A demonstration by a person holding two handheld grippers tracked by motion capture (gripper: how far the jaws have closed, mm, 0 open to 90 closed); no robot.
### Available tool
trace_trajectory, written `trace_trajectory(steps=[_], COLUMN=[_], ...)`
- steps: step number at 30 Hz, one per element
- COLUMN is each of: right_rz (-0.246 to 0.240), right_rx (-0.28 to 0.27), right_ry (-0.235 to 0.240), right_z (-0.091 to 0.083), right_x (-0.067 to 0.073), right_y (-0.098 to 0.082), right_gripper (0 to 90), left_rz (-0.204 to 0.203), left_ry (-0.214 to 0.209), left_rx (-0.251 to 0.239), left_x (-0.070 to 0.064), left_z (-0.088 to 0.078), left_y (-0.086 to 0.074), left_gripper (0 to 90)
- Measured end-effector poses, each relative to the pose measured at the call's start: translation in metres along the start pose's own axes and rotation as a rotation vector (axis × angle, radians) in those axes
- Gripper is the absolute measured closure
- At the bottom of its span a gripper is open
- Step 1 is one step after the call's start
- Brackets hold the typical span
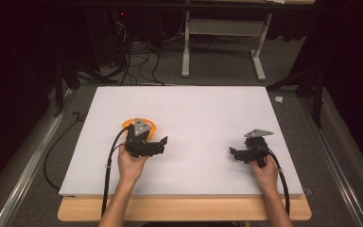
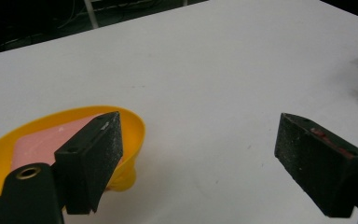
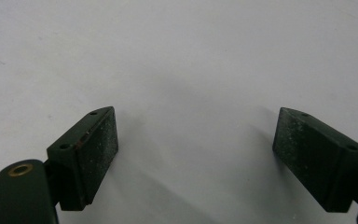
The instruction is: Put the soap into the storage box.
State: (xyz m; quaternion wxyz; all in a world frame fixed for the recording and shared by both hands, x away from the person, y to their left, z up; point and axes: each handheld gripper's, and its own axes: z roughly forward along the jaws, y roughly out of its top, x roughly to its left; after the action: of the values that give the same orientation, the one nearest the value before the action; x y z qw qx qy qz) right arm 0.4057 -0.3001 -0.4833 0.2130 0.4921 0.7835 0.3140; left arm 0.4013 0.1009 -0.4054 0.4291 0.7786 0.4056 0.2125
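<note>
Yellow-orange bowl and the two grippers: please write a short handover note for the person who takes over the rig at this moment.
Left gripper: open, nothing between its jaws, just beside the yellow-orange plastic bowl.
Right gripper: open, nothing held, over bare white table board, apart from the bowl.
Things: the bowl stands on the left half of the board; a flat pink block lies inside it.
Done: nothing is gripped yet.
Left: probably take hold of the bowl's rim or the block; the left gripper is nearest.

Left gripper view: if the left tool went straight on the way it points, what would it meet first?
Probably only the white table surface; the left tool stands open with nothing between its pads. The yellow bowl sits off to one side.
</note>
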Motion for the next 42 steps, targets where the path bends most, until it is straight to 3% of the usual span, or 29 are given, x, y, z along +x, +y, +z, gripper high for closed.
trace_trajectory(steps=[16, 28, 35, 42], right_rz=[0.0, 0.0, -0.001, -0.001], right_rx=[0.0, 0.0, 0.0, 0.0], right_ry=[0.0, 0.0, -0.001, -0.001], right_z=[0.0, 0.0, 0.0, 0.0], right_x=[0.0, 0.0, 0.0, 0.0], right_y=[0.0, 0.0, 0.0, 0.0], right_gripper=[14.7, 14.7, 14.7, 14.7], left_rz=[0.029, 0.036, 0.034, 0.012], left_ry=[-0.055, -0.097, -0.115, -0.113], left_rx=[0.009, 0.016, 0.037, 0.087], left_x=[-0.013, -0.021, -0.025, -0.027], left_z=[-0.005, 0.001, 0.01, 0.027], left_y=[-0.015, -0.025, -0.033, -0.047], left_gripper=[16.0, 16.5, 16.7, 17.5])
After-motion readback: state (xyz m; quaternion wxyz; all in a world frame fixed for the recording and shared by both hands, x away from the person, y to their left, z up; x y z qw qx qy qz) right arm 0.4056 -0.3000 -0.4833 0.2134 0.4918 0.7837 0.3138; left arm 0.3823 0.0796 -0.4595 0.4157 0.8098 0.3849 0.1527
